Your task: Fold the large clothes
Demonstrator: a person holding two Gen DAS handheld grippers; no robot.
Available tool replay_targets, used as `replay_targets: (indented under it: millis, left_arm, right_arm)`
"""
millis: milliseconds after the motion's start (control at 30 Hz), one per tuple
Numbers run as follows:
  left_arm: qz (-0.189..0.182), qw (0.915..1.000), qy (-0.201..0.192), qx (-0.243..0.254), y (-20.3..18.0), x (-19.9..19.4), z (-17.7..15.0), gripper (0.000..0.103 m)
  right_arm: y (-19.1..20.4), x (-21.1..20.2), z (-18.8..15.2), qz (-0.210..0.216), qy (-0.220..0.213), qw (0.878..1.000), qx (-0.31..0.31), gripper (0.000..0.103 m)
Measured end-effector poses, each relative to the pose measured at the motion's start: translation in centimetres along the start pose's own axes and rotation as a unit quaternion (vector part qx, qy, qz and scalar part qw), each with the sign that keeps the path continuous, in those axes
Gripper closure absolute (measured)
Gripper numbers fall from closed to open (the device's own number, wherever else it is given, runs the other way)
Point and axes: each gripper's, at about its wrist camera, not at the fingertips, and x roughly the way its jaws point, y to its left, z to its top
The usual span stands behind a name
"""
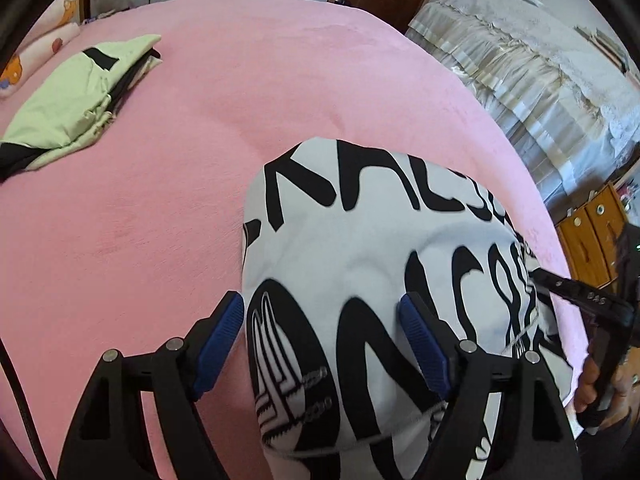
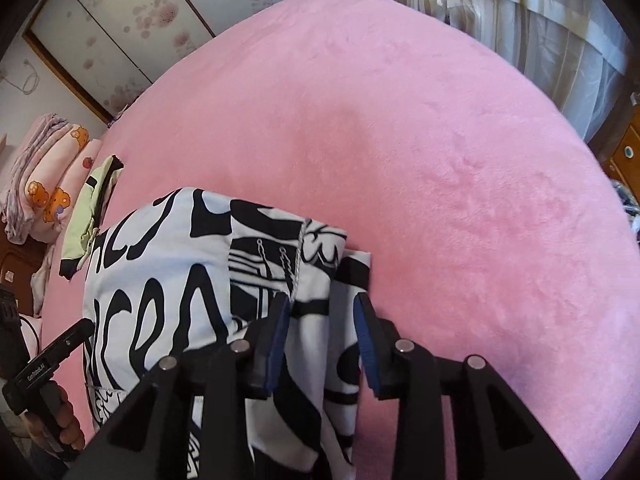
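Left wrist view. Far left on the pink blanket (image 1: 200,160): a folded pile of light green clothes (image 1: 76,108) with black trim, well apart from the work area. Patterned pillows (image 1: 36,48) sit beyond it at the bed's edge.

Centre: white garment with black lettering (image 1: 360,264), folded into a thick bundle, lying on the blanket near the close edge. The left gripper (image 1: 322,338) hangs over its near left part. Fingers spread wide: the left blue pad (image 1: 220,344) is off the cloth, over the blanket beside the bundle's edge; the right pad (image 1: 424,344) lies against the top of the cloth. No pinch.

Far right: a hand (image 1: 596,384) holds the other tool's black handle. Behind, a frilled pale bed cover (image 1: 520,68) and a wooden cabinet (image 1: 592,232).

Right wrist view. The same garment (image 2: 168,280) lies left of centre, green pile (image 2: 92,216) just behind it. The right gripper (image 2: 324,332) straddles the garment's right edge layers; fingers partly parted, cloth between them. Whether the pads press on the cloth I cannot tell. To the right, bare pink blanket (image 2: 460,180); curtains (image 2: 540,20) beyond.
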Motion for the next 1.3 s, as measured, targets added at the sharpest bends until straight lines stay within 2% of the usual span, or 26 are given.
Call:
replay_targets:
  millis: [100,167,267,367,500,567,700,833,900,967,1133,1300]
  left_arm:
    - [0.010,0.9999,0.003,0.009,-0.6,-1.2,-0.6,0.024]
    - [0.016,0.9997,0.010,0.012,-1.1,-2.0,-1.1,0.024]
    - [0.033,0.9992,0.017,0.013,-1.5,-3.3,-2.2,0.022]
    - [0.044,0.9988,0.018,0.011,-1.7,-4.8,-3.7,0.022]
    - [0.048,0.9986,0.019,0.010,-1.9,-6.6,-5.7,0.020]
    - [0.051,0.9985,0.021,0.004,-2.0,-7.5,-7.0,0.016]
    - [0.053,0.9981,0.031,-0.013,-1.4,-8.5,-8.8,0.016]
    - [0.043,0.9985,0.034,-0.012,-1.0,-9.8,-9.8,0.016]
    - [0.042,0.9986,0.031,-0.010,-1.0,-10.4,-9.9,0.016]
    - [0.037,0.9988,0.028,-0.011,-1.1,-11.1,-9.7,0.015]
    - [0.004,0.9992,0.027,-0.028,-1.0,-11.6,-8.8,0.013]
    - [-0.036,0.9978,0.037,-0.042,-0.6,-10.4,-8.1,0.011]
  right_arm:
    - [0.3,-1.7,-1.0,-0.003,-0.009,1.000,-0.008,0.067]
    - [0.6,-2.8,-1.8,-0.008,-0.016,1.000,-0.009,0.058]
    - [1.2,-4.6,-3.0,-0.017,-0.029,0.999,-0.011,0.053]
    - [1.9,-6.1,-4.5,-0.023,-0.039,0.999,-0.017,0.051]
    - [3.0,-7.1,-7.0,-0.023,-0.032,0.999,-0.029,0.051]
    - [3.5,-7.5,-8.0,-0.025,-0.030,0.999,-0.033,0.051]
    - [4.4,-8.5,-10.0,-0.021,-0.027,0.999,-0.037,0.050]
    - [5.4,-9.7,-11.1,-0.016,-0.033,0.998,-0.053,0.050]
    - [6.1,-10.4,-11.2,-0.015,-0.040,0.997,-0.067,0.046]
    - [6.8,-11.2,-11.1,-0.015,-0.045,0.995,-0.083,0.033]
    - [8.3,-12.7,-10.0,-0.030,-0.060,0.991,-0.115,0.015]
    - [8.5,-11.8,-8.4,-0.043,-0.046,0.987,-0.147,0.015]
